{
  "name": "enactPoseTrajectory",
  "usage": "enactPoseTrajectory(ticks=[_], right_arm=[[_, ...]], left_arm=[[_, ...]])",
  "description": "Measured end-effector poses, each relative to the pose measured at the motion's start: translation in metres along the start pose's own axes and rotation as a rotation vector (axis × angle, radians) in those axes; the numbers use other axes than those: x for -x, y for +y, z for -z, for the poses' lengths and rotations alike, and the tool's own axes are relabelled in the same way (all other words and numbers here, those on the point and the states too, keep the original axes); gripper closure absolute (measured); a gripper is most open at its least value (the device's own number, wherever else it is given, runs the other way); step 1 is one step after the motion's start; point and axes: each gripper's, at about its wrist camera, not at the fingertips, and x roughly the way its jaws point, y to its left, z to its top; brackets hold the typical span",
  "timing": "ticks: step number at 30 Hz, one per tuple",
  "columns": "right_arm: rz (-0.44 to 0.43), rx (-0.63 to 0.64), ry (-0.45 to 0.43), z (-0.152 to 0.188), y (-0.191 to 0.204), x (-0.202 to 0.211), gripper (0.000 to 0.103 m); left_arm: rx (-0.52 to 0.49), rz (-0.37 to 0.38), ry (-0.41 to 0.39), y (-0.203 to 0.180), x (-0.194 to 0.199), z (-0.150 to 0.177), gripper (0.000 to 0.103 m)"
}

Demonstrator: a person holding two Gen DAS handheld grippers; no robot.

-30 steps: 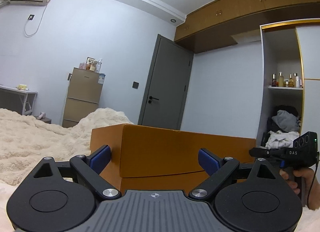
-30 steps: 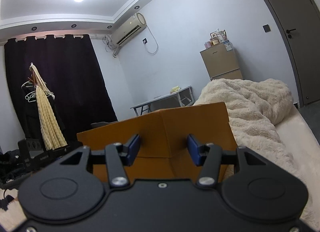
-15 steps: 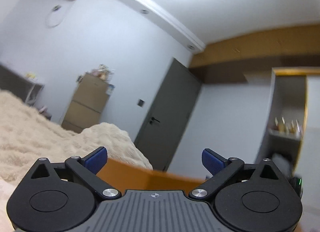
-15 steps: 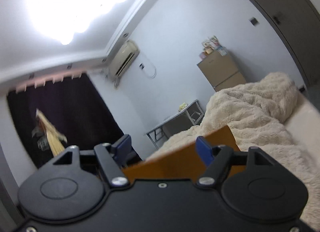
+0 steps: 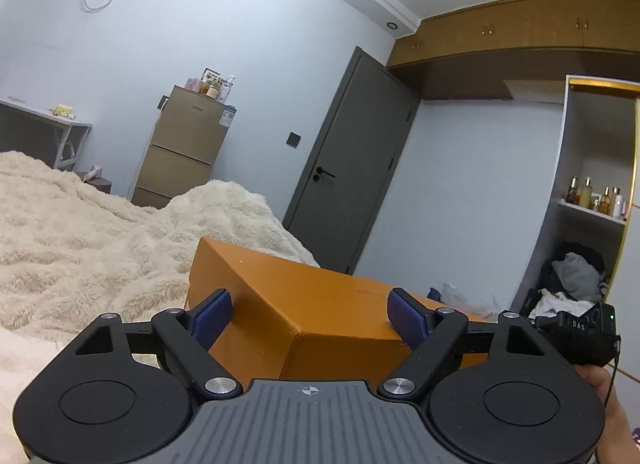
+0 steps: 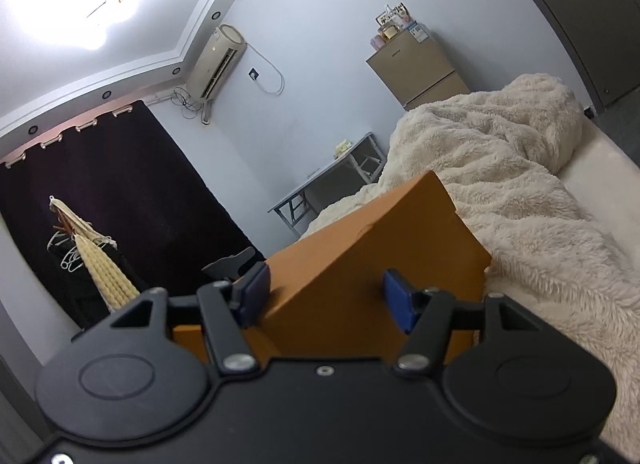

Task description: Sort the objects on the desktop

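An orange cardboard box (image 5: 304, 304) lies on the bed, just ahead of both grippers; it also shows in the right wrist view (image 6: 380, 248). My left gripper (image 5: 310, 314) is open, its blue pads spread wide in front of one box corner, holding nothing. My right gripper (image 6: 326, 296) is open, its pads on either side of another box corner; I cannot tell whether they touch it. The right gripper's body and the hand holding it show at the right edge of the left wrist view (image 5: 580, 334). The box's inside is hidden.
A fluffy cream blanket (image 5: 80, 232) covers the bed around the box. A tan cabinet (image 5: 180, 152), a grey door (image 5: 348, 160) and an open wardrobe shelf (image 5: 592, 200) stand behind. A desk (image 6: 332, 184) and dark curtain (image 6: 120, 200) show in the right wrist view.
Both grippers tipped up towards the ceiling half a second ago and have come back down facing the box. The right view is now tilted. Jaws stayed open.
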Motion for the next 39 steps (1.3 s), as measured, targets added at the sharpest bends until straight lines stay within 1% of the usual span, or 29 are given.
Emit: enactPoseTrajectory(ticks=[2,4,5,6,7,8,9,10,11,13,14,15,16,17,18,19,20,21,23,25,27,31,33,36,39], right_arm=[[-0.007,-0.002,-0.002,-0.002,0.001,-0.002,0.042],[-0.021,-0.025,0.0,-0.008,-0.003,-0.002,0.039],[-0.031,-0.05,0.006,-0.013,-0.008,-0.004,0.036],[-0.041,-0.076,0.013,-0.017,-0.013,-0.006,0.035],[-0.056,-0.125,0.017,-0.023,-0.022,-0.01,0.034],[-0.078,-0.21,0.018,-0.03,-0.036,-0.017,0.033],[-0.093,-0.284,0.024,-0.037,-0.048,-0.023,0.032],[-0.096,-0.329,0.036,-0.04,-0.056,-0.028,0.028],[-0.096,-0.354,0.052,-0.04,-0.06,-0.033,0.026],[-0.095,-0.414,0.099,-0.039,-0.071,-0.047,0.026],[-0.095,-0.444,0.122,-0.039,-0.076,-0.054,0.018],[-0.094,-0.461,0.136,-0.038,-0.079,-0.059,0.017],[-0.092,-0.465,0.135,-0.037,-0.08,-0.061,0.017],[-0.089,-0.47,0.132,-0.037,-0.081,-0.062,0.019],[-0.086,-0.466,0.13,-0.037,-0.08,-0.062,0.022],[-0.082,-0.457,0.13,-0.038,-0.079,-0.061,0.027],[-0.075,-0.44,0.13,-0.04,-0.076,-0.06,0.031],[-0.068,-0.422,0.13,-0.042,-0.074,-0.059,0.032],[-0.043,-0.376,0.14,-0.045,-0.068,-0.057,0.033],[-0.041,-0.348,0.133,-0.046,-0.064,-0.057,0.033],[-0.046,-0.325,0.117,-0.046,-0.059,-0.056,0.034],[-0.021,-0.247,0.098,-0.05,-0.041,-0.054,0.034],[-0.01,-0.212,0.093,-0.052,-0.034,-0.051,0.034],[-0.018,-0.187,0.078,-0.051,-0.028,-0.044,0.034],[-0.011,-0.168,0.073,-0.048,-0.025,-0.037,0.034]], left_arm=[[0.009,0.015,0.003,0.001,-0.002,-0.005,0.021],[0.041,0.046,0.019,0.006,-0.004,-0.011,0.017],[0.092,0.082,0.037,0.016,-0.008,-0.018,0.017],[0.158,0.1,0.045,0.028,-0.011,-0.025,0.016],[0.192,0.104,0.044,0.036,-0.013,-0.028,0.012],[0.266,0.109,0.041,0.05,-0.017,-0.034,0.008],[0.345,0.109,0.055,0.065,-0.023,-0.038,0.004],[0.414,0.101,0.097,0.078,-0.034,-0.04,0.004],[0.479,0.094,0.139,0.09,-0.044,-0.041,0.004],[0.528,0.075,0.202,0.099,-0.056,-0.041,0.004],[0.529,0.067,0.236,0.101,-0.065,-0.041,0.004],[0.529,0.06,0.268,0.103,-0.073,-0.041,0.004],[0.517,0.062,0.282,0.103,-0.078,-0.041,0.004],[0.506,0.069,0.288,0.1,-0.08,-0.041,0.005],[0.495,0.077,0.293,0.097,-0.082,-0.041,0.01],[0.483,0.084,0.298,0.093,-0.084,-0.041,0.012],[0.459,0.08,0.295,0.086,-0.086,-0.042,0.012],[0.433,0.064,0.293,0.079,-0.085,-0.043,0.012],[0.406,0.054,0.295,0.074,-0.088,-0.045,0.013],[0.39,0.051,0.279,0.072,-0.085,-0.046,0.019],[0.364,0.047,0.254,0.068,-0.082,-0.048,0.021],[0.295,0.043,0.224,0.053,-0.076,-0.052,0.021],[0.271,0.053,0.201,0.047,-0.068,-0.053,0.021],[0.248,0.068,0.183,0.043,-0.063,-0.052,0.021],[0.222,0.067,0.178,0.04,-0.06,-0.049,0.021]])
